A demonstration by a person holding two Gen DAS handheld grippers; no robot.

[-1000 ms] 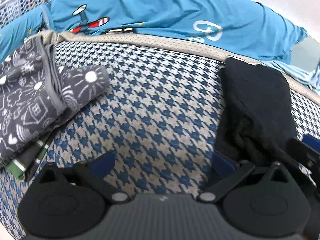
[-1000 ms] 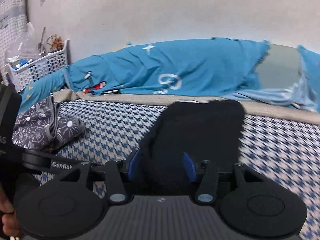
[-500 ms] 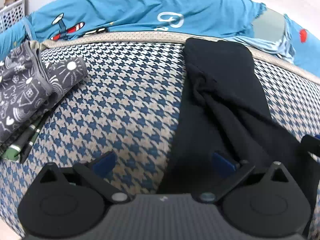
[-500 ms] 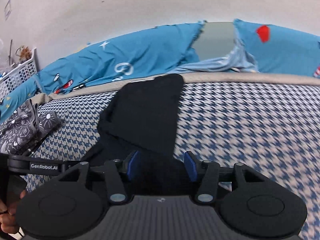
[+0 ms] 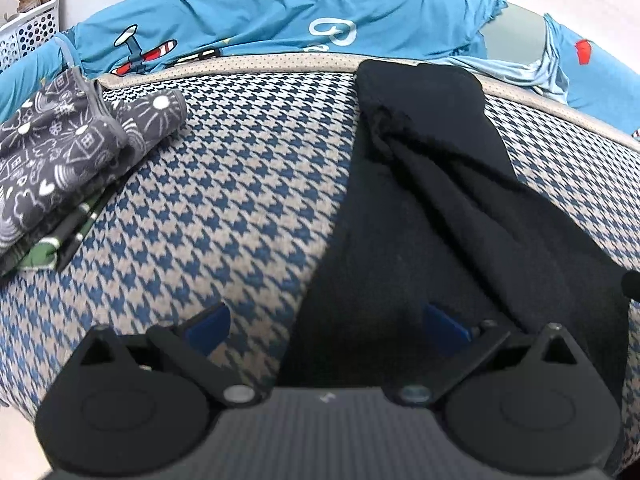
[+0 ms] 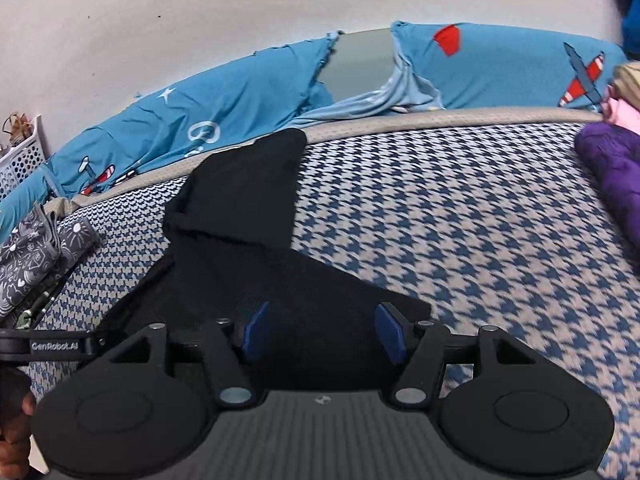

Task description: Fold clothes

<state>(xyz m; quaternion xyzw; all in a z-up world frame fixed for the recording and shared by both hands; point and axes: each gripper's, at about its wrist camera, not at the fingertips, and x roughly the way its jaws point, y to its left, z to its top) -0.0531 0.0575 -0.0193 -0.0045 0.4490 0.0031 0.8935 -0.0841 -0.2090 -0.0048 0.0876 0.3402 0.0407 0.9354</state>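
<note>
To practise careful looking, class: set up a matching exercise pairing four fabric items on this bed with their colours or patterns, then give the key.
Things
1. garment lying under both grippers
2. folded piece at the left edge
3. bundle at the right edge
4. bed cover

Looks
A. purple
B. blue and beige houndstooth
C. black
D. grey with white doodles

Pairs: 1-C, 2-D, 3-A, 4-B

Bedroom: bed (image 5: 240, 184), bedding (image 5: 280, 12).
</note>
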